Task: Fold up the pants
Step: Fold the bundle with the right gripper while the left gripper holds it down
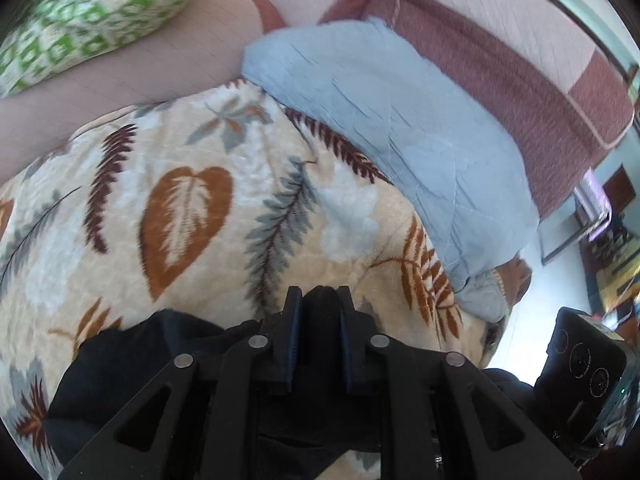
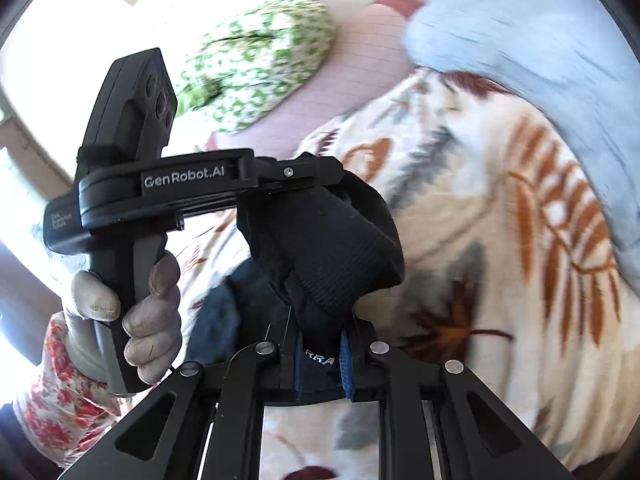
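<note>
The black pants [image 1: 132,360] hang over the leaf-print blanket [image 1: 192,208] at the bottom of the left wrist view. My left gripper [image 1: 319,300] is shut on a bunch of the black cloth between its pads. In the right wrist view my right gripper [image 2: 320,356] is shut on the pants' ribbed edge [image 2: 328,256], which stretches up to the left gripper [image 2: 296,172], held by a gloved hand [image 2: 152,320]. Both grippers hold the pants a little above the blanket [image 2: 500,240].
A light blue folded cloth [image 1: 392,120] lies on the blanket's far right side. A green-patterned pillow [image 1: 88,20] lies at the far left on the pink bed cover [image 1: 500,52]. The bed's edge and the floor [image 1: 560,280] show at the right.
</note>
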